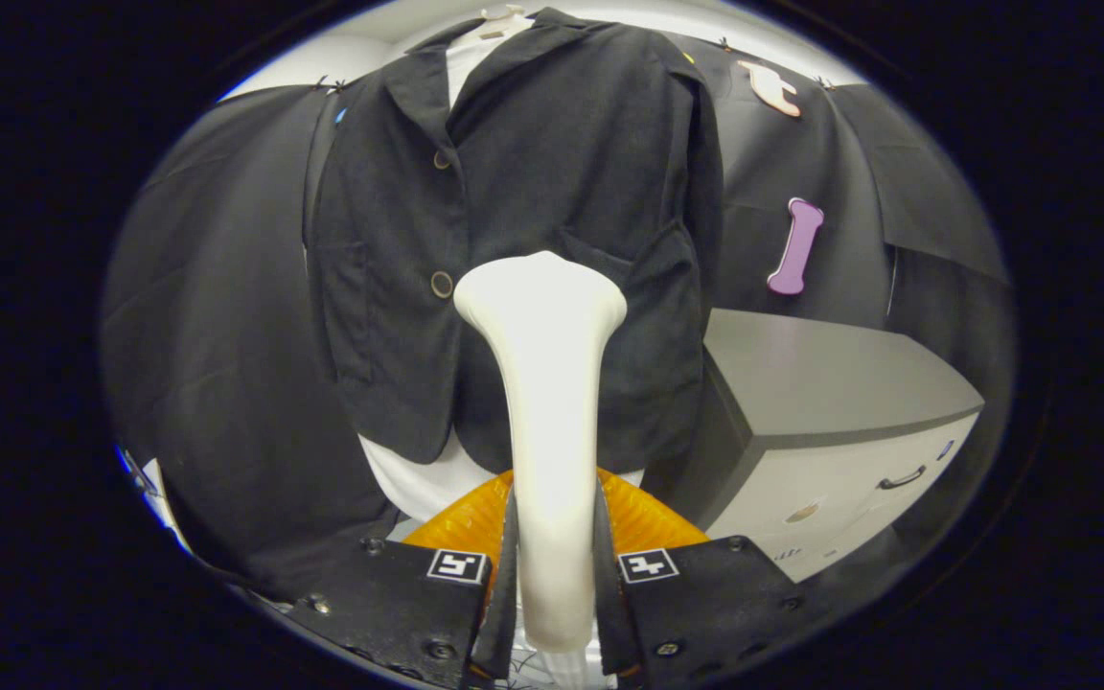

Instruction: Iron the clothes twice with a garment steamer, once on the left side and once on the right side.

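Hand-held gripper [554, 575] clamps the garment steamer [544, 383] by its handle, both fingers pressed against it.

The steamer's face is hidden, turned toward the dark jacket [514, 192] hanging just beyond; a grey cabinet [830, 402] stands beside it.

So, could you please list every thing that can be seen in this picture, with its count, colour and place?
jacket: one, black, hanging beyond the fingers, two buttons showing down its front.
white garment: one, white, under the jacket, showing at collar and hem.
garment steamer: one, cream white, handle between the fingers, head at the jacket's lower front.
cabinet: one, grey top, pale drawers, beside the jacket.
orange object: one, orange, ribbed, just behind the steamer's handle.
hand-held gripper: one, both fingers pressed on the steamer's handle.
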Tool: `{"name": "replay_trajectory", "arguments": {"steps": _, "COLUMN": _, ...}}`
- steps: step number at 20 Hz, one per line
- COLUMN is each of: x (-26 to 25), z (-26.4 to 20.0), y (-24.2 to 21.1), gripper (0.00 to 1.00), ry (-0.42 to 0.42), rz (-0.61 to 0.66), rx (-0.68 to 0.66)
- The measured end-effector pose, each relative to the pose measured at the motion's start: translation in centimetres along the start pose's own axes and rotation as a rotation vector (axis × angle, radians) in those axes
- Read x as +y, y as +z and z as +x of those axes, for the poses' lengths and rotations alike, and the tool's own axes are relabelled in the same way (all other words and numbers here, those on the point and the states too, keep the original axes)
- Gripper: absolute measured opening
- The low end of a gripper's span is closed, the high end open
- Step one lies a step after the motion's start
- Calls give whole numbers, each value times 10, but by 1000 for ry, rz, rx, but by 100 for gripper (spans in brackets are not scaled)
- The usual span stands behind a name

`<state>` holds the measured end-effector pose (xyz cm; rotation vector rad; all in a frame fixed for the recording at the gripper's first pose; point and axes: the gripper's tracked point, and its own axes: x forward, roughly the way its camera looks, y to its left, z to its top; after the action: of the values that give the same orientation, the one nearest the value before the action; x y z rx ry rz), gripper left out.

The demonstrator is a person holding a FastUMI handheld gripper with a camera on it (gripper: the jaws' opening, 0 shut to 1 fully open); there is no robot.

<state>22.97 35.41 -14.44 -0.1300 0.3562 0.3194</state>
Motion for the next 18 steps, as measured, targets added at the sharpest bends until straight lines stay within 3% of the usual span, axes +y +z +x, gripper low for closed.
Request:
{"name": "replay_trajectory", "arguments": {"steps": 11, "x": -4, "z": 5, "y": -64, "gripper": 37, "ry": 5, "rz": -14, "rx": 108}}
{"name": "replay_trajectory", "arguments": {"steps": 18, "x": -5, "z": -21, "y": -24, "gripper": 37, "ry": 25, "rz": 45, "rx": 54}}
